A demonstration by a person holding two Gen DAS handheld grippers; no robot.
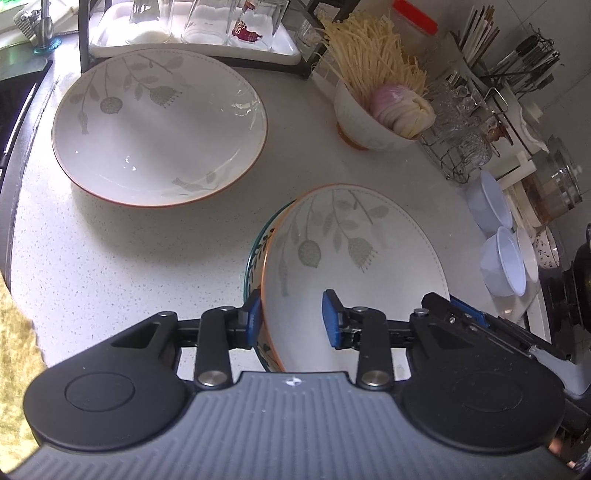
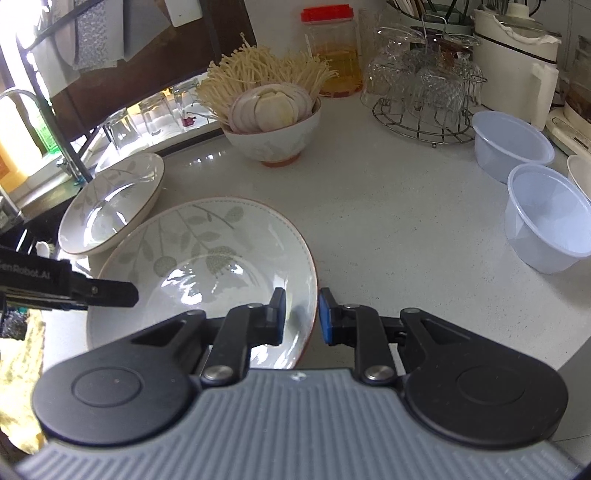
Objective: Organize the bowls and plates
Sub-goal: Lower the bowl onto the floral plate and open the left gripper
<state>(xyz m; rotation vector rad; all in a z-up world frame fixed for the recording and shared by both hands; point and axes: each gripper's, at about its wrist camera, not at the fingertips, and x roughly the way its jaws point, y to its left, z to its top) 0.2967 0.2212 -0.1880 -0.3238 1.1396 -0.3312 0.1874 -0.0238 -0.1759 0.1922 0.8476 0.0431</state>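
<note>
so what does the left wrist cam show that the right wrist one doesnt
Only the left wrist view shows a patterned dish with a dark green rim under the near leaf plate, plus the chopstick holder.

Only the right wrist view shows the tap over the sink and the whole red-lidded jar.

Both show the two leaf plates, the far one, the mushroom bowl, the glass rack and the plastic tubs. Both grippers, left and right, straddle the near plate's rim.

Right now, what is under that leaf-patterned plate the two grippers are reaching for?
Under the leaf-patterned plate sits another dish: only its dark-edged rim with a painted pattern shows at the left. The rest of it, and anything below, is covered.
</note>
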